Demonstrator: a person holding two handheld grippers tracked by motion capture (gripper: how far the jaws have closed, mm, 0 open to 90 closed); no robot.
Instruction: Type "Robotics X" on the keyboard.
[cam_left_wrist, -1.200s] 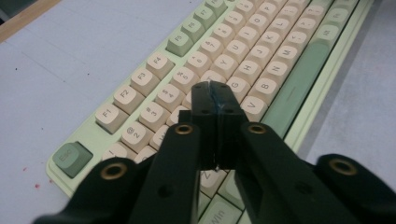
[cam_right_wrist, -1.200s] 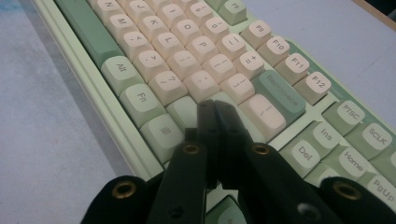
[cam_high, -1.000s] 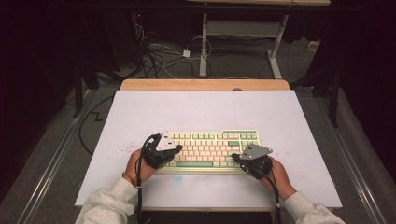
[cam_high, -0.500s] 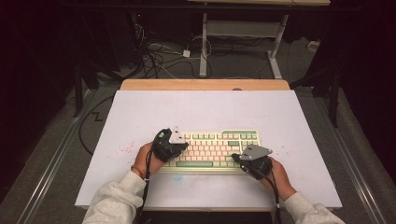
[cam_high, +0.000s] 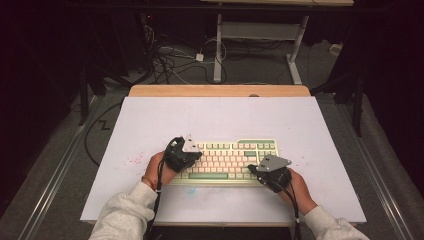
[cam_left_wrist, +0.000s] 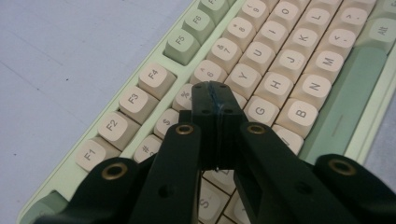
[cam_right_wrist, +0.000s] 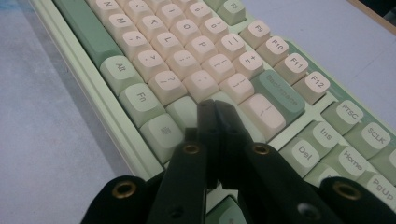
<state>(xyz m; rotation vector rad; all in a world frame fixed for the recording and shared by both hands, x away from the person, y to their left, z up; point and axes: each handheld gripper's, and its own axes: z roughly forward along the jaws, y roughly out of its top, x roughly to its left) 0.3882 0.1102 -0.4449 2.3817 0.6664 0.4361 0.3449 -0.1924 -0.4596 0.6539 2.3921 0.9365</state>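
Note:
A pale green keyboard (cam_high: 225, 157) with cream keys lies on the white table top (cam_high: 225, 115), near its front edge. My left gripper (cam_high: 194, 151) hovers over the keyboard's left part, jaws shut with nothing between them. In the left gripper view its tips (cam_left_wrist: 215, 91) hang just above the keyboard (cam_left_wrist: 280, 60), around the 5, T and R keys; whether they touch one I cannot tell. My right gripper (cam_high: 252, 169) is over the right end, also shut and empty. In the right gripper view its tips (cam_right_wrist: 215, 108) sit above the keyboard (cam_right_wrist: 187, 42) near Enter and right Shift.
A wooden strip (cam_high: 220, 90) borders the table's far edge. Beyond it, cables (cam_high: 170, 60) and a metal desk frame (cam_high: 218, 45) stand on the dark floor. Pink specks (cam_high: 134, 161) mark the board left of the keyboard.
My left gripper has moved right, from the keyboard's left edge to over its keys. The right gripper has stayed where it was.

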